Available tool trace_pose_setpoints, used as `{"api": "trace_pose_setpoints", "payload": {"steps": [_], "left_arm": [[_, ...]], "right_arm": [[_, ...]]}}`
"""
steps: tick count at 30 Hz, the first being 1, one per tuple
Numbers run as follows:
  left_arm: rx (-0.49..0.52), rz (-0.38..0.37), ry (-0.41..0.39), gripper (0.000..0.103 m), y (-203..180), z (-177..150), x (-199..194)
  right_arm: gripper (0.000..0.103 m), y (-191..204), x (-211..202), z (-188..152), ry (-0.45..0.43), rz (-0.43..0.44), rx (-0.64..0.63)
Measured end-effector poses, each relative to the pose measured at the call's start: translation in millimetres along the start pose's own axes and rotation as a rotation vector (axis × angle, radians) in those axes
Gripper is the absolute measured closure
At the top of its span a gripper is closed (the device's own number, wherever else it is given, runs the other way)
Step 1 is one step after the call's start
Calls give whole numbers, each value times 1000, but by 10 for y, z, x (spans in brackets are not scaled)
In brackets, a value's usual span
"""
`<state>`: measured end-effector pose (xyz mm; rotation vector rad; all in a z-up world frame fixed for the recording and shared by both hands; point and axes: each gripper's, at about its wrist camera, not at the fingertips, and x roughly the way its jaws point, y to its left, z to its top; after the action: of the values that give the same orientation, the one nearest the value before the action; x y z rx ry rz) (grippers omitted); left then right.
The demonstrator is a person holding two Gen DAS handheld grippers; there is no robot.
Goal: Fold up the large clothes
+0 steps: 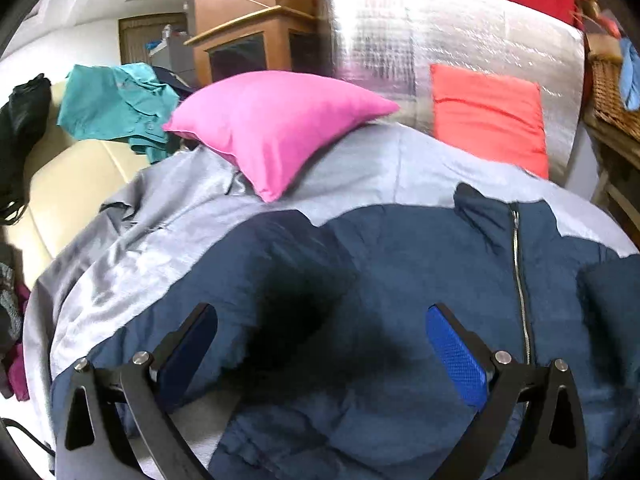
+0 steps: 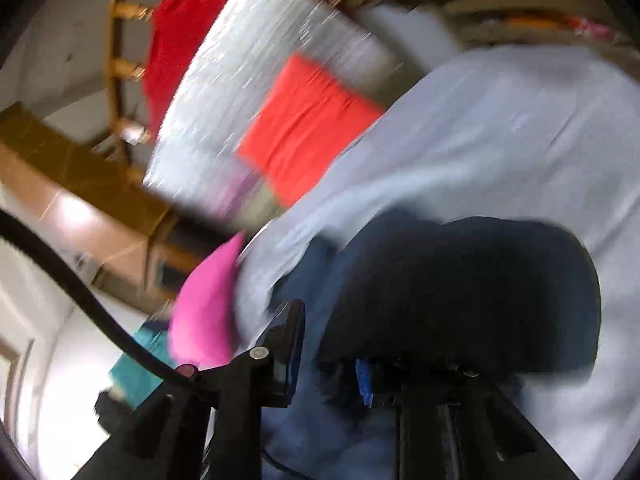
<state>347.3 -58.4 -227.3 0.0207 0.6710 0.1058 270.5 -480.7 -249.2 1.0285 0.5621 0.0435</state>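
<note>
The right hand-held gripper (image 2: 326,368) is pinching a fold of the navy jacket (image 2: 460,292) on the grey bedsheet (image 2: 520,140), while a pink pillow (image 2: 208,312) and an orange-red pillow (image 2: 308,128) are lying beyond, blurred.

Probably a home bedroom: bed (image 1: 360,168) with pillows (image 1: 272,132), wooden cabinet (image 1: 256,40), strewn clothes (image 1: 116,100).

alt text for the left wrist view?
The left gripper, jaws wide open, hangs over a navy zip jacket spread on a grey sheet. Behind lie a pink pillow and an orange pillow.
</note>
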Motion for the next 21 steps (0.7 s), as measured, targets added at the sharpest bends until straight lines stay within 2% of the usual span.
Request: {"api": "trace_pose_setpoints", "payload": {"steps": [3, 5, 6, 7, 9, 12, 16, 19, 21], "left_arm": [[-42, -26, 2, 0, 74, -4, -67], [-52, -32, 11, 0, 101, -16, -79], [-51, -31, 13, 0, 108, -21, -82], [-47, -29, 14, 0, 113, -31, -90], [-34, -30, 11, 0, 119, -36, -106], [-12, -22, -7, 0, 100, -20, -124], [-7, -23, 4, 0, 76, -21, -73], [10, -21, 8, 0, 14, -35, -41], [29, -16, 4, 0, -41, -42, -36]], "right_arm": [[71, 120, 127, -398, 56, 4, -10], [20, 48, 299, -644, 158, -18, 33], [18, -61, 352, -705, 196, -39, 90], [18, -147, 365, -725, 197, -41, 127], [18, -413, 223, -697, 135, -12, 251], [18, -645, -40, -483, 28, 42, 339], [13, -915, -223, -273, -60, 95, 449], [12, -1225, -184, -160, -93, 135, 585], [14, -1383, -161, -105, -105, 114, 643]]}}
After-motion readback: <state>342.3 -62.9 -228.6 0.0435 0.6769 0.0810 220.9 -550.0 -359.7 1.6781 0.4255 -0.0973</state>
